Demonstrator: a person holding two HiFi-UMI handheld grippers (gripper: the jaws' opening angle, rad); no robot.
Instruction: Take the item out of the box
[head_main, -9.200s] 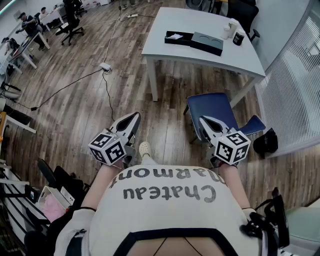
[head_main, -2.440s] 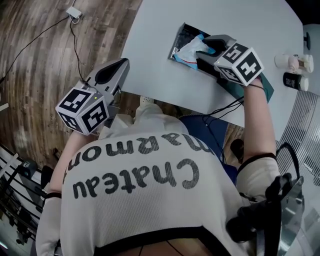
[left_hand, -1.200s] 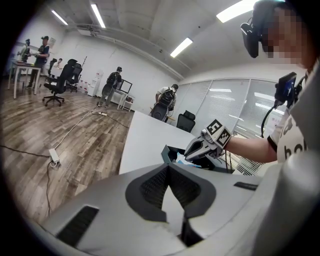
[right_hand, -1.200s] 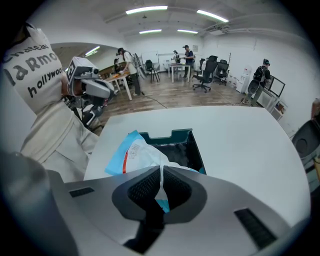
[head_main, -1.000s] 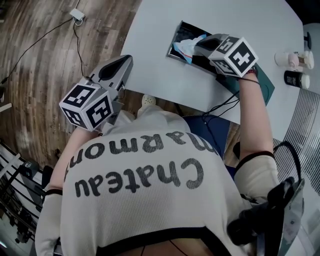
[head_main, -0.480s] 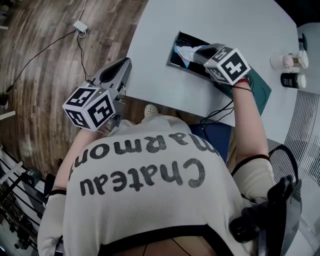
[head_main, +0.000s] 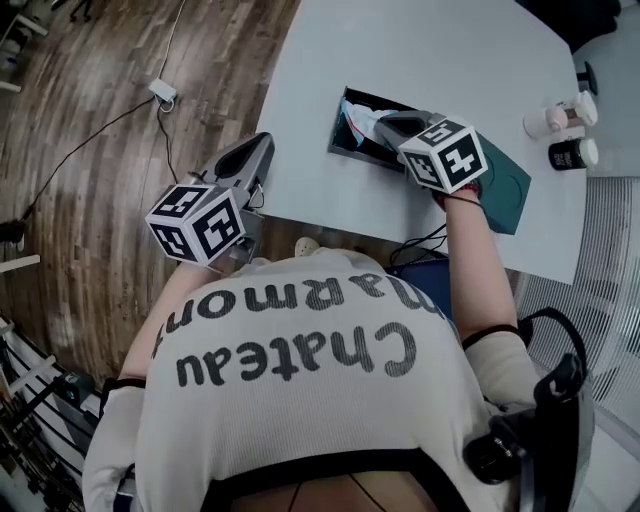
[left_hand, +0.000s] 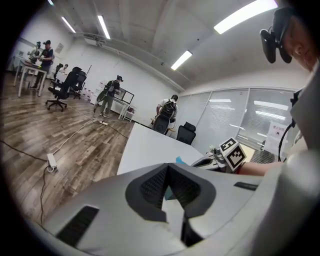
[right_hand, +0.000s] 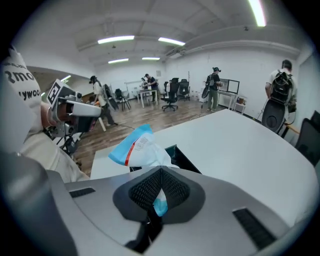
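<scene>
A white and blue plastic packet (head_main: 361, 116) hangs over the open black box (head_main: 345, 137) on the white table (head_main: 330, 55). My right gripper (head_main: 384, 124) is shut on the packet's lower end. In the right gripper view the packet (right_hand: 138, 147) sticks up past the closed jaw tips (right_hand: 160, 171), with the box (right_hand: 178, 154) behind it. My left gripper (head_main: 254, 150) hovers off the table's near-left edge, over the floor, its jaws together and empty; in the left gripper view its tips (left_hand: 167, 168) meet.
The box's dark teal lid (head_main: 510, 188) lies right of the box under my right forearm. Two small bottles (head_main: 559, 117) stand at the table's far right. A cable and power strip (head_main: 161, 93) lie on the wood floor. People and office chairs (left_hand: 62, 90) fill the background.
My right gripper has risen and rolled with the packet, drawing it up out of the box. My left gripper has lifted a little beside the table edge.
</scene>
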